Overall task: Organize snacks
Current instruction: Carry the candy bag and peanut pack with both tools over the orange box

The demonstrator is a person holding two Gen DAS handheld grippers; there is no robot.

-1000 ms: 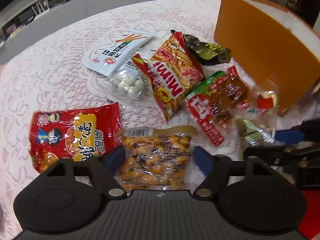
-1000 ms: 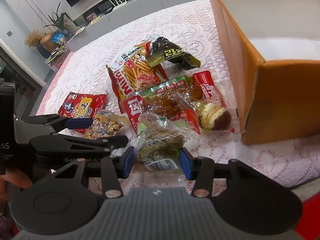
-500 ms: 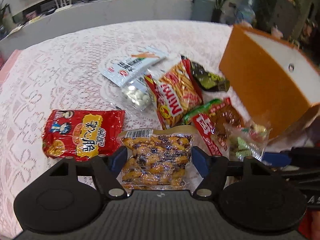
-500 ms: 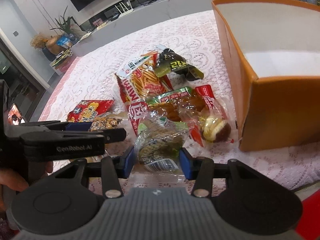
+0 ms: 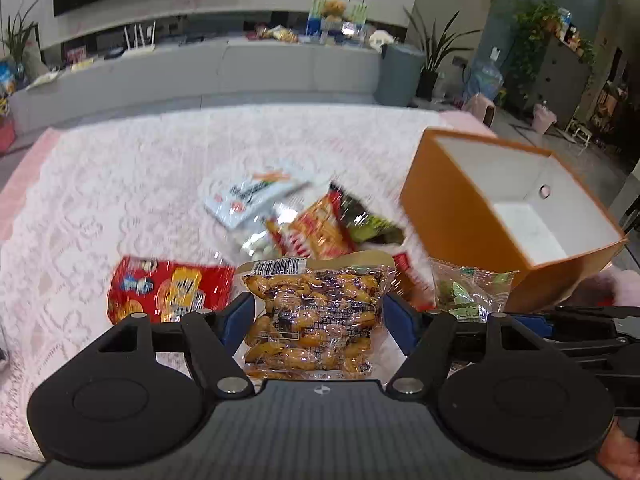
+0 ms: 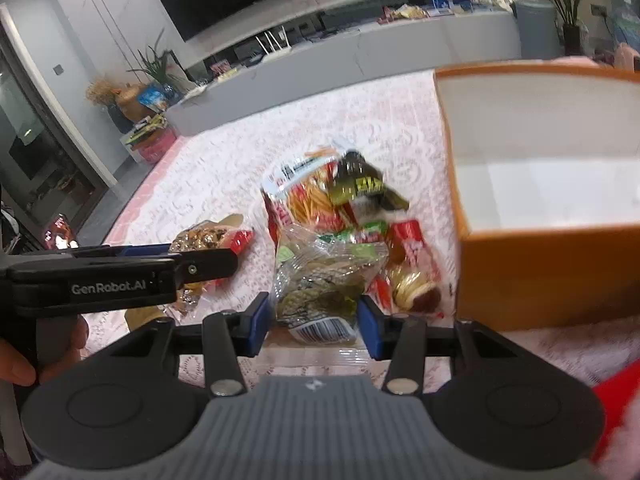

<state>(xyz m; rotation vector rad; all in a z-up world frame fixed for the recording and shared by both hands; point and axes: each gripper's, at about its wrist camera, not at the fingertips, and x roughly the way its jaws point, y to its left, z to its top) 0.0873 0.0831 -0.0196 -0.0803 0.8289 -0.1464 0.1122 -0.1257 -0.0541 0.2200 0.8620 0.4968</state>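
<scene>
My left gripper [image 5: 318,314] is shut on a clear pack of yellow-brown snacks [image 5: 316,292] and holds it above the lace tablecloth [image 5: 100,200]. The same pack [image 6: 200,236] shows in the right wrist view, at the left. My right gripper [image 6: 314,322] is shut on a clear pack of green snacks [image 6: 320,276], its barcode end nearest the camera, also held off the table. An open orange box [image 5: 452,220] with a white inside stands to the right of both. In the right wrist view the box [image 6: 540,272] is close by on the right.
A heap of snacks lies on the table: a red bag [image 5: 168,288], a white pack [image 5: 252,196], a red-orange bag of sticks [image 5: 320,228], a dark green bag [image 6: 360,188] and a red pack with a brown cake [image 6: 416,292]. A grey counter [image 5: 240,68] runs behind the table.
Both grippers have risen with their packs off the table. Both views have tilted up, so more of the room and the inside of the box shows.
</scene>
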